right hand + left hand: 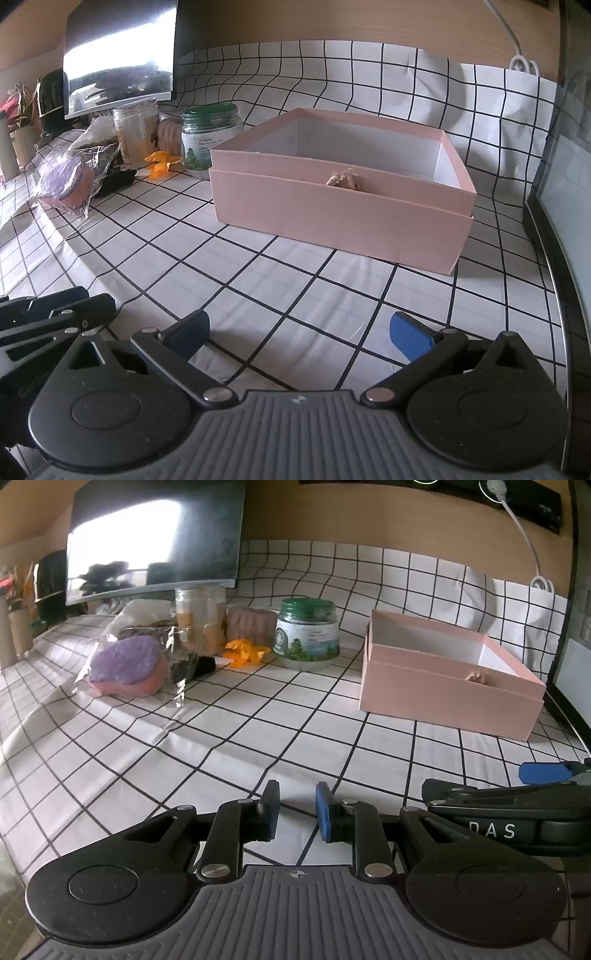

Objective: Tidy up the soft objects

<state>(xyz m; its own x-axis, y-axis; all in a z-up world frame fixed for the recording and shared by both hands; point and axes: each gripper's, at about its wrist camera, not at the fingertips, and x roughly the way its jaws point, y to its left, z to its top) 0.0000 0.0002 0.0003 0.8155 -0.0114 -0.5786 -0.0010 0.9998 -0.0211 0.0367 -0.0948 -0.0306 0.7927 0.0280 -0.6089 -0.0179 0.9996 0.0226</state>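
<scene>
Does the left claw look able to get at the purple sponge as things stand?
Probably yes: bare checkered cloth lies between the left claw and the purple sponge, though clear wrapping covers the sponge.

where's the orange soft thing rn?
The orange soft thing lies on the checked tablecloth left of centre in both wrist views, between the clear jar and the green-lidded jar, left of the pink box.
</scene>
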